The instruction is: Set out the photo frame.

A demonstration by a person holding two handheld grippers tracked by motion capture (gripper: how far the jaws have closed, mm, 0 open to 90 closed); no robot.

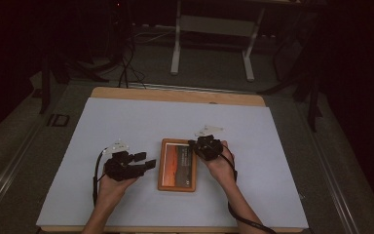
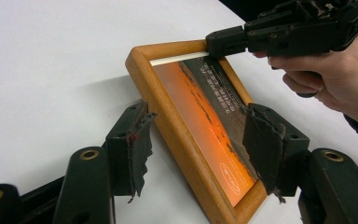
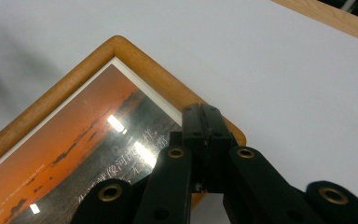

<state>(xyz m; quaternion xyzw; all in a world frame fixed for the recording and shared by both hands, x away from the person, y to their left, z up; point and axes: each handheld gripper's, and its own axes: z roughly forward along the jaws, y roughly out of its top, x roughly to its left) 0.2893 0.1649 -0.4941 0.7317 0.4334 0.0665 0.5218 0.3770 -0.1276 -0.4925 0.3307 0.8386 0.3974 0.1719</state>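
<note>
Frame (image 1: 177, 164) lies flat on the table (image 1: 126, 122); my right gripper (image 2: 213, 42) is pinched closed at its far corner, left gripper (image 2: 196, 149) gapes wide astride its near edge. Lifting remains.

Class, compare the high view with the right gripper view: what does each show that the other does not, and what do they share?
High view alone: the left hand-held gripper, jaws open beside the frame, both forearms, and the grey floor beyond the table.

Right gripper view alone: pale lettering on the picture and ceiling lights mirrored in its glass.

Both: the rectangular wooden picture frame with an orange sunset print on the white table cover, and the right hand-held gripper, shut over the frame's corner.
</note>
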